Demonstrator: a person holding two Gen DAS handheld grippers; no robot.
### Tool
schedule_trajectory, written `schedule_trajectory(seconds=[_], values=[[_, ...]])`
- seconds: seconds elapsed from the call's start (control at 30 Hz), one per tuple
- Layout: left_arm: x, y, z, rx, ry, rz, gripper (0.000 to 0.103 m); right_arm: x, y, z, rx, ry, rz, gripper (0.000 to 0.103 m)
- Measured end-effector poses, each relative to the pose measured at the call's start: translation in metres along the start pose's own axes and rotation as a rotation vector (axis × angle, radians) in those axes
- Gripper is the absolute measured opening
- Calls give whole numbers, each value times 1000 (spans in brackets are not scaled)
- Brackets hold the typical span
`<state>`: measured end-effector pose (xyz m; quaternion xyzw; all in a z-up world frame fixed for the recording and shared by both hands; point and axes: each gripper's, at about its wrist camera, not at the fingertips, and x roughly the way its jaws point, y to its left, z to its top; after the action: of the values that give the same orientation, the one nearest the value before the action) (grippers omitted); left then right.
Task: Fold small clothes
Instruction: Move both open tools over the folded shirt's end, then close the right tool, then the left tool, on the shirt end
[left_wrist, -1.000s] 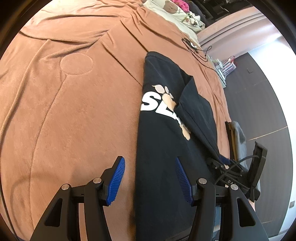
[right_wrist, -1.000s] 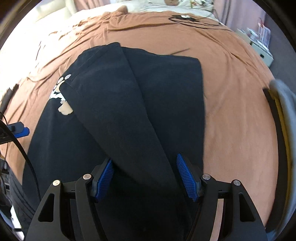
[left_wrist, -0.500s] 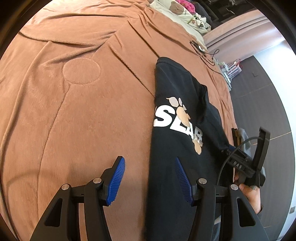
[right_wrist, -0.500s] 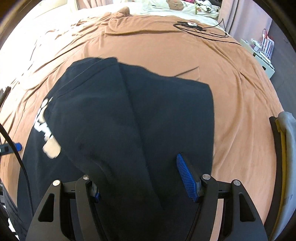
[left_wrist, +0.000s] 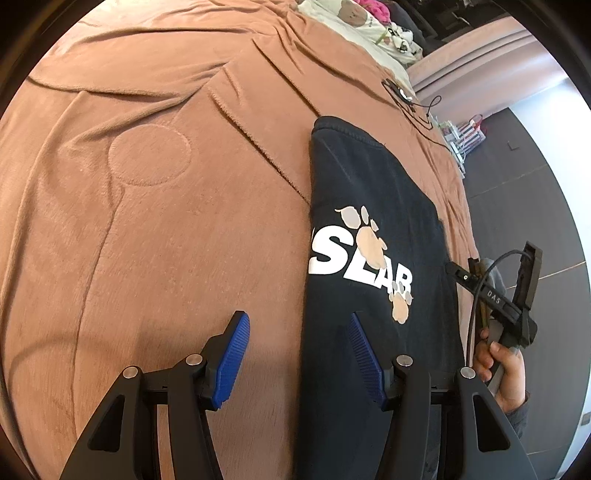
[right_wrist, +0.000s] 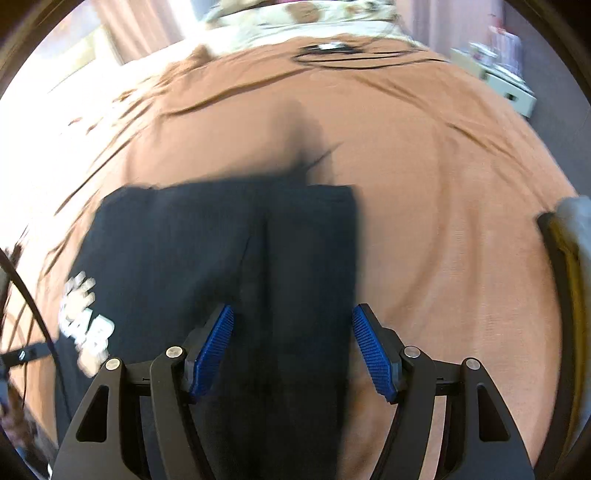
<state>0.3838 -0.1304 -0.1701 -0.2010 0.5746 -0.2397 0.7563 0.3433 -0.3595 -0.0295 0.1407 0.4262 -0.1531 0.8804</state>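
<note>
A black shirt (left_wrist: 369, 206) with a white "SLAB" print and paw marks lies flat on a brown blanket (left_wrist: 166, 240). My left gripper (left_wrist: 297, 321) is open and straddles the shirt's left edge, one finger over the blanket and one over the cloth. In the blurred right wrist view, the black shirt (right_wrist: 207, 240) shows a lengthwise fold line. My right gripper (right_wrist: 291, 343) stands open above its right part, with cloth lying under the gap and no pad pressing on it. In the left wrist view a hand (left_wrist: 506, 369) holds the right gripper (left_wrist: 461, 267) at the shirt's right edge.
Patterned bedding (left_wrist: 354, 14) lies at the head of the bed. A black cable with a small device (left_wrist: 402, 96) rests on the blanket beyond the shirt. Dark floor (left_wrist: 535, 206) lies past the bed's right side, with a white box (right_wrist: 513, 92) there. A grey and yellow item (right_wrist: 569, 251) sits at the bed's right edge.
The flap that lay across the print has gone off to the right, and the whole print now shows. My right gripper has slid right along the shirt and rolled. The left has barely shifted.
</note>
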Motion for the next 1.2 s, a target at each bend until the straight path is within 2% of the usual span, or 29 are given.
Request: schedule_trajectory(seconds=[0.13, 0.3, 0.4, 0.5, 0.57, 0.67, 0.87, 0.9, 0.93, 1.07, 1.1, 1.2], values=[[1, 0, 0, 0, -2, -2, 58, 2, -22, 1, 85, 8, 23, 61], [4, -1, 1, 3, -6, -1, 58, -11, -29, -7, 109, -24, 128, 60], [5, -4, 0, 11, -4, -10, 58, -14, -33, -12, 109, -8, 136, 55], [6, -9, -2, 22, 1, -23, 58, -24, -37, -15, 119, -17, 162, 55], [9, -11, -3, 27, 9, -30, 58, -34, -34, -20, 111, -23, 198, 55], [12, -13, -6, 26, 17, -39, 58, -37, -27, -31, 74, 11, 263, 55], [13, -15, -12, 27, 26, -52, 56, -32, -16, -55, -13, 85, 277, 55], [13, -16, -14, 28, 29, -54, 56, -31, -17, -58, -23, 92, 270, 48], [12, -17, -17, 29, 30, -54, 54, -30, -18, -61, -33, 99, 253, 36], [14, -18, -23, 27, 44, -39, 42, -33, -23, -64, -37, 103, 239, 14], [13, -18, -24, 27, 46, -37, 41, -34, -23, -66, -51, 106, 207, 10], [4, -17, -21, 16, 36, -45, 42, -40, -22, -70, -53, 105, 187, 10]])
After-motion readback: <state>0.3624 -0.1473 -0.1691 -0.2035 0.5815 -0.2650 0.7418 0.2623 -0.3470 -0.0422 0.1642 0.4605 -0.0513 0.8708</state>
